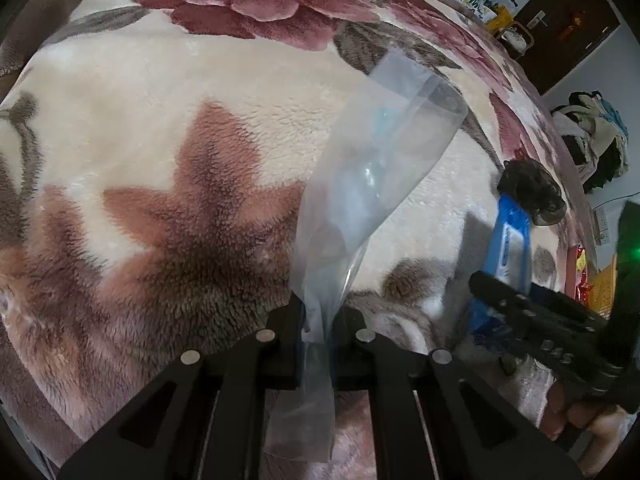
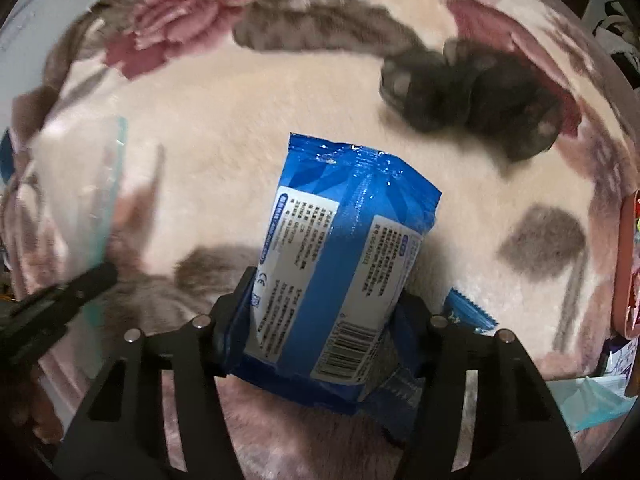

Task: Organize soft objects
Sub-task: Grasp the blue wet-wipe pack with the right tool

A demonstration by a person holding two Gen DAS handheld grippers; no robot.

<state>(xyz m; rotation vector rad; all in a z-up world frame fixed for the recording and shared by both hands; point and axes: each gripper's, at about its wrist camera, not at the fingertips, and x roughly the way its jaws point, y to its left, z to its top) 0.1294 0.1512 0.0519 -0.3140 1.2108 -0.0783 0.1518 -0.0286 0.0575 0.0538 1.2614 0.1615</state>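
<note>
My left gripper (image 1: 320,312) is shut on a clear plastic zip bag (image 1: 372,168) and holds it upright above the floral blanket (image 1: 160,120). My right gripper (image 2: 324,292) is shut on a blue pack of wet wipes (image 2: 340,248), held above the blanket (image 2: 240,140). In the left wrist view the right gripper (image 1: 532,320) with the blue pack (image 1: 508,240) shows at the right, close to the bag. In the right wrist view the bag (image 2: 88,200) and the left gripper (image 2: 60,296) show at the left edge.
A dark fuzzy item (image 2: 472,96) lies on the blanket beyond the pack; it also shows in the left wrist view (image 1: 532,196). A small blue sachet (image 2: 472,312) lies by the right gripper. A pile of clothes (image 1: 592,132) and a door (image 1: 560,24) are past the bed.
</note>
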